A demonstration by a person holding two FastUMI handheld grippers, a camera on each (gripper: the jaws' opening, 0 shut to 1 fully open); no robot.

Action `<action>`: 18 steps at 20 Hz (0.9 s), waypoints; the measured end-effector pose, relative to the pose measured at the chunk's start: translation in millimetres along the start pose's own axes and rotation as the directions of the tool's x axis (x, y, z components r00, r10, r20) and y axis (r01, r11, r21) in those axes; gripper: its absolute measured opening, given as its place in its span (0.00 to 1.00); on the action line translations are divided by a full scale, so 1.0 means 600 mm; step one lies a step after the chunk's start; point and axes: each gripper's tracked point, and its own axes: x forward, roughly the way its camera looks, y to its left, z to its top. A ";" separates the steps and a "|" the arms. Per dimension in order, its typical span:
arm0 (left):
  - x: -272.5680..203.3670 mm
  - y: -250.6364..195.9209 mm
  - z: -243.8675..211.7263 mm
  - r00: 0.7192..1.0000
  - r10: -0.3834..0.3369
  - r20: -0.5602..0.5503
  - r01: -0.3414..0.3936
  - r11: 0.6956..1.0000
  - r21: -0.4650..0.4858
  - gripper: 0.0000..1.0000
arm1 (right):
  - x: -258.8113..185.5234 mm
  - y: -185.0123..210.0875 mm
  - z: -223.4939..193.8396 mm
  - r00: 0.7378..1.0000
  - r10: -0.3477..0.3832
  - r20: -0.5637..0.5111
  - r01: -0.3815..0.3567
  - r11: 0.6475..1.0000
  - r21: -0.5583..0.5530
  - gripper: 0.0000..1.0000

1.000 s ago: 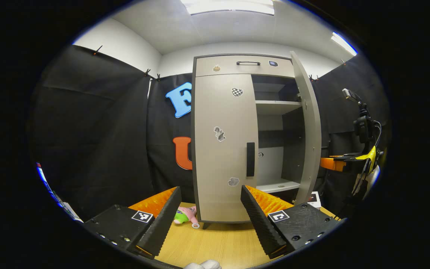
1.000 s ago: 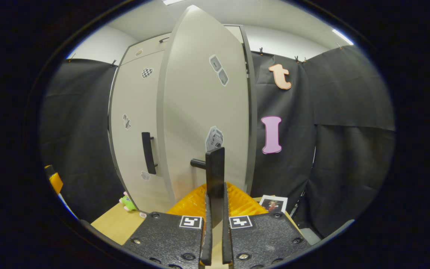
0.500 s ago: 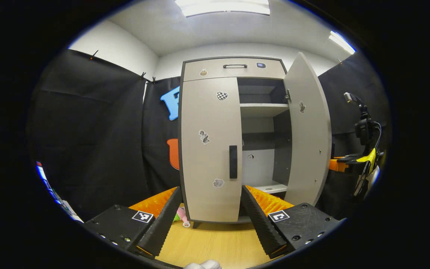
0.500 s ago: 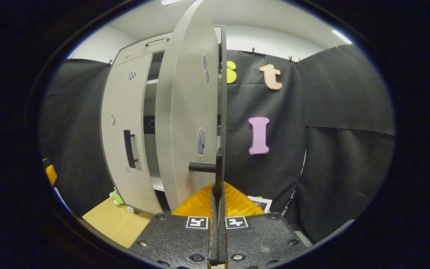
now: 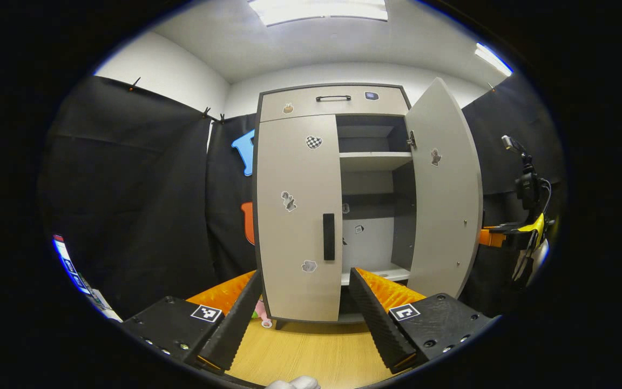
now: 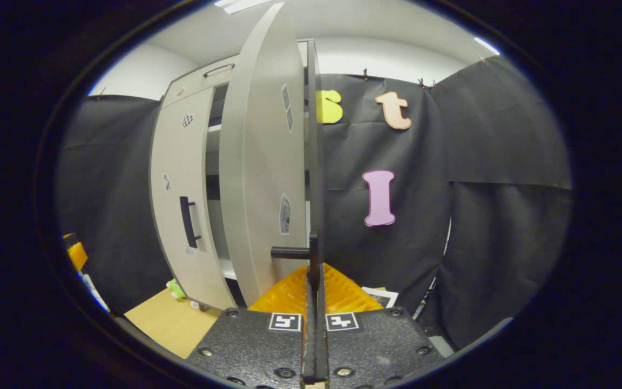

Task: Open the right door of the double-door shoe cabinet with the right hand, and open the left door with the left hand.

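jaws of the left gripper (image 5: 300, 319) gape wide, and the closed left door's upright black handle (image 5: 329, 236) stands straight ahead between them, while the right gripper (image 6: 314, 281) grasps the open right door's handle (image 6: 313, 258).

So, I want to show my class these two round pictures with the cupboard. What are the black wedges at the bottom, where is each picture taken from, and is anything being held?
A person holds a two-finger gripper in each hand, and a camera rides on each one, looking along its fingers. In the left gripper view, the black ribbed wedges are the left gripper, open and holding nothing, facing the tall grey shoe cabinet that stands on a pale wooden table. The grey left door with its black bar handle is closed. The grey right door is swung open, showing shelves. In the right gripper view, the right gripper is shut on the right door's black handle, seen edge-on. A small pink and green soft toy lies by the cabinet's foot.
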 end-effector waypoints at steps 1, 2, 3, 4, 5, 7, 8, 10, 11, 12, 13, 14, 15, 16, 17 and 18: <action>0.000 0.000 0.002 1.000 0.001 0.001 -0.001 1.000 0.001 0.96 | -0.002 0.000 -0.002 1.000 0.001 -0.001 -0.001 1.000 0.007 0.04; -0.001 0.001 0.003 1.000 0.002 0.002 -0.002 1.000 0.003 0.96 | -0.003 -0.005 -0.003 1.000 -0.007 -0.002 0.007 1.000 0.009 0.04; 0.000 0.002 0.003 1.000 0.001 0.002 -0.001 1.000 0.004 0.96 | -0.007 -0.006 -0.004 1.000 -0.004 0.000 0.004 1.000 0.012 0.04; 0.000 0.003 0.003 1.000 -0.001 0.002 0.001 1.000 0.004 0.96 | -0.011 -0.010 -0.006 1.000 -0.017 0.000 0.017 1.000 0.015 0.06; 0.000 0.003 0.002 1.000 -0.002 -0.003 0.002 1.000 0.006 0.96 | -0.016 -0.012 -0.009 1.000 -0.019 0.002 0.019 1.000 0.008 0.08; 0.004 0.005 -0.001 1.000 0.000 -0.007 0.000 1.000 0.007 0.96 | -0.038 -0.024 -0.006 0.998 -0.052 0.023 0.053 0.998 -0.016 0.24; 0.009 0.008 -0.002 1.000 -0.004 -0.009 0.004 1.000 0.009 0.96 | -0.048 -0.030 -0.003 0.997 -0.067 0.036 0.068 0.997 -0.026 0.37; 0.027 0.017 -0.006 1.000 -0.011 -0.012 0.012 1.000 0.022 0.96 | -0.076 -0.031 0.000 0.996 -0.075 0.044 0.076 0.997 -0.022 0.69; 0.035 0.020 -0.005 1.000 -0.017 -0.011 0.018 0.999 0.035 0.96 | -0.088 -0.029 -0.001 0.996 -0.080 0.043 0.080 0.997 -0.009 0.80; 0.041 0.024 -0.003 1.000 -0.021 -0.006 0.021 0.999 0.049 0.97 | -0.101 -0.024 -0.003 0.996 -0.079 0.039 0.079 0.997 0.003 0.93; 0.048 0.027 -0.005 1.000 -0.023 -0.003 0.023 0.998 0.058 0.96 | -0.116 -0.017 -0.008 0.996 -0.077 0.036 0.077 0.997 0.009 0.95; 0.056 0.031 -0.007 1.000 -0.024 0.001 0.024 0.998 0.060 0.96 | -0.129 -0.009 -0.010 0.996 -0.077 0.042 0.077 0.997 0.009 0.97; 0.065 0.035 -0.007 1.000 -0.026 0.005 0.026 0.998 0.058 0.96 | -0.140 0.001 -0.012 0.996 -0.080 0.049 0.079 0.997 0.009 0.97; 0.077 0.038 -0.009 1.000 -0.031 0.000 0.031 0.998 0.055 0.96 | -0.149 0.012 -0.017 0.995 -0.080 0.053 0.080 0.997 0.009 0.98; 0.089 0.040 -0.013 0.999 -0.039 -0.001 0.039 0.998 0.055 0.96 | -0.156 0.028 -0.029 0.996 -0.076 0.048 0.075 0.997 0.003 0.96; 0.101 0.042 -0.014 0.999 -0.044 0.001 0.044 0.997 0.058 0.96 | -0.163 0.043 -0.038 0.997 -0.068 0.046 0.069 0.998 -0.004 0.98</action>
